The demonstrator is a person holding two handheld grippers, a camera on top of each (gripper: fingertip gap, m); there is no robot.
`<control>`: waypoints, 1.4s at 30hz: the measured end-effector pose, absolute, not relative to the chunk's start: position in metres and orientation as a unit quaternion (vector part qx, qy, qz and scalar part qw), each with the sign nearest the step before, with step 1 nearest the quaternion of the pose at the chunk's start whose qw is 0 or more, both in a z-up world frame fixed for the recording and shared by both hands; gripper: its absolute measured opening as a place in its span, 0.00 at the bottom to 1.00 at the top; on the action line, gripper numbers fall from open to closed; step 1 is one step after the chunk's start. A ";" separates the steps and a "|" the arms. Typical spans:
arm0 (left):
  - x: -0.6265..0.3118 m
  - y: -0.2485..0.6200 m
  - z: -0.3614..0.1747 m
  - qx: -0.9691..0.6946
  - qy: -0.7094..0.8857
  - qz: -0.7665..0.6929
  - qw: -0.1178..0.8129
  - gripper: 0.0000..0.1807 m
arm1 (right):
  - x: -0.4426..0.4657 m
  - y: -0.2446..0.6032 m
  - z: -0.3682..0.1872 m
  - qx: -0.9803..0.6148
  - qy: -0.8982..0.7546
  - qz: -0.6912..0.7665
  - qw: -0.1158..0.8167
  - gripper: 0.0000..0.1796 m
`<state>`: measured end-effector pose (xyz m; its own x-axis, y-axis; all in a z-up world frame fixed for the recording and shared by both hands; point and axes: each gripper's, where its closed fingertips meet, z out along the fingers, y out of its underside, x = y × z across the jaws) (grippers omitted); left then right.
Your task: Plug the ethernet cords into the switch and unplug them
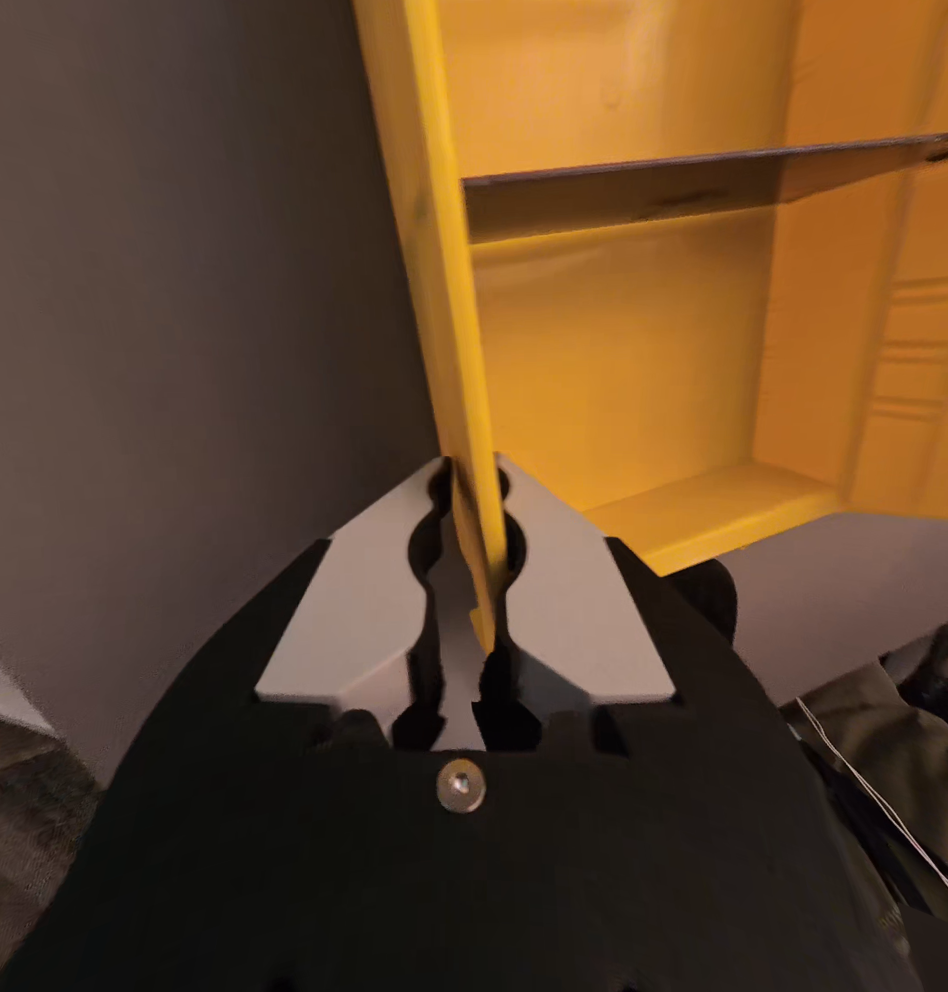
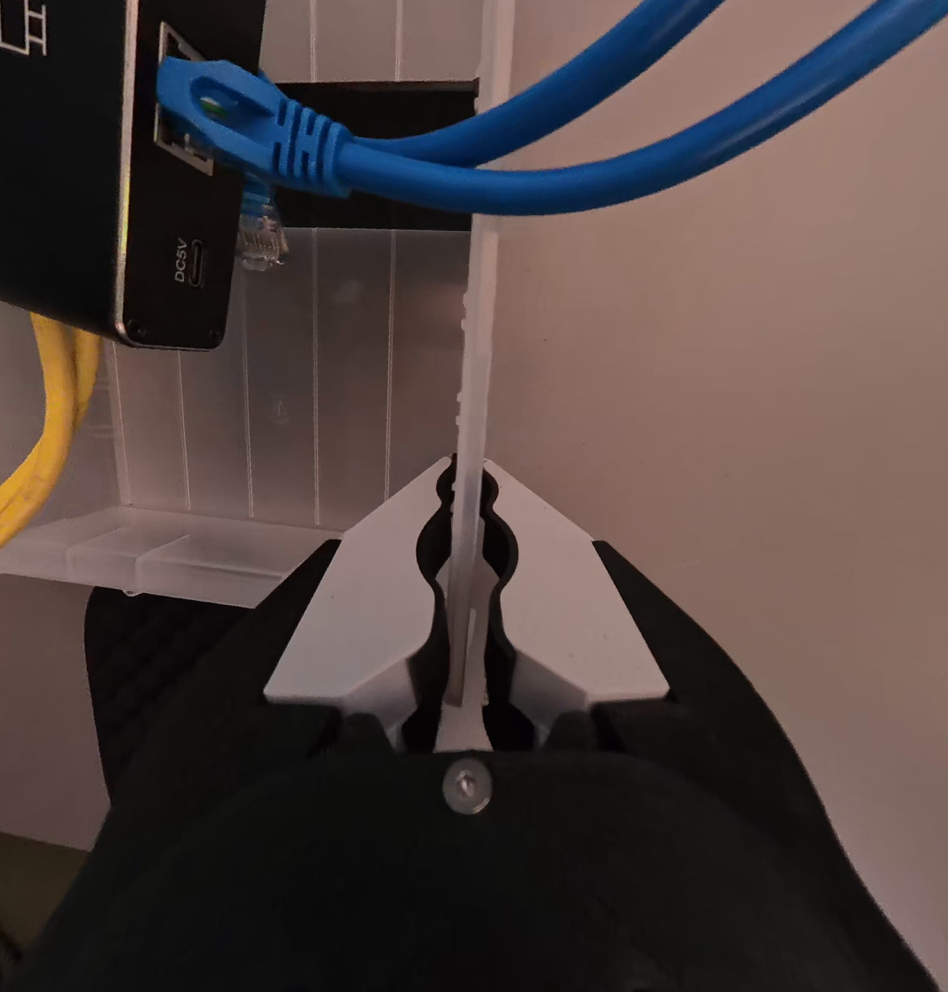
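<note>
In the right wrist view a black switch [image 2: 58,161] sits at the upper left inside a clear plastic bin. A blue ethernet plug [image 2: 257,123] is in one of its ports, and its cord [image 2: 568,177] runs off to the upper right. A second blue cord ends in a loose clear connector [image 2: 259,236] hanging just below. A yellow cord [image 2: 47,429] loops at the left. My right gripper [image 2: 469,461] is shut on the bin's thin translucent wall [image 2: 480,349]. My left gripper [image 1: 474,461] is shut on the side wall [image 1: 445,268] of a yellow bin. No switch or cords show in the left wrist view.
The yellow bin has a dark divider [image 1: 676,182] across its inside. A plain grey surface [image 1: 166,322] lies left of it. Dark cloth and thin wires [image 1: 891,724] lie at the lower right. A black mat [image 2: 139,644] lies under the clear bin's corner. One gripper's finger ends stand about 80 cm off the other's.
</note>
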<state>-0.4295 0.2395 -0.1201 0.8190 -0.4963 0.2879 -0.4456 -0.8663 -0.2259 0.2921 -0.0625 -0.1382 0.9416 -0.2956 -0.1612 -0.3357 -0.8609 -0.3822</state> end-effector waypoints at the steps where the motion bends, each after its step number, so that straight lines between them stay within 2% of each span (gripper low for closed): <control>1: -0.428 0.239 -0.121 -0.951 0.251 -0.170 0.069 0.05 | 0.291 -0.063 -0.138 -0.964 0.163 0.049 0.206 0.02; 12: -0.419 0.239 -0.124 -0.947 0.300 -0.099 0.056 0.02 | 0.269 -0.065 -0.138 -0.967 0.149 0.045 0.201 0.02; 22: -0.334 0.219 -0.125 -0.914 0.404 -0.024 0.030 0.03 | 0.224 -0.055 -0.138 -0.973 0.119 0.040 0.192 0.03; 31: -0.282 0.199 -0.126 -0.882 0.469 -0.033 0.033 0.03 | 0.200 -0.043 -0.137 -0.974 0.103 0.050 0.198 0.03; 34: -0.279 0.200 -0.122 -0.877 0.474 -0.064 0.044 0.04 | 0.206 -0.034 -0.117 -0.959 0.111 0.049 0.257 0.06; 36: -0.276 0.202 -0.110 -0.875 0.469 -0.105 0.065 0.06 | 0.218 -0.029 -0.085 -0.939 0.126 0.026 0.318 0.12; 39: -0.275 0.209 -0.078 -0.861 0.463 -0.164 0.133 0.05 | 0.220 -0.026 -0.012 -0.887 0.116 -0.074 0.441 0.18; 42: -0.278 0.224 -0.033 -0.844 0.437 -0.209 0.233 0.06 | 0.145 -0.009 0.064 -0.817 0.010 -0.114 0.565 0.25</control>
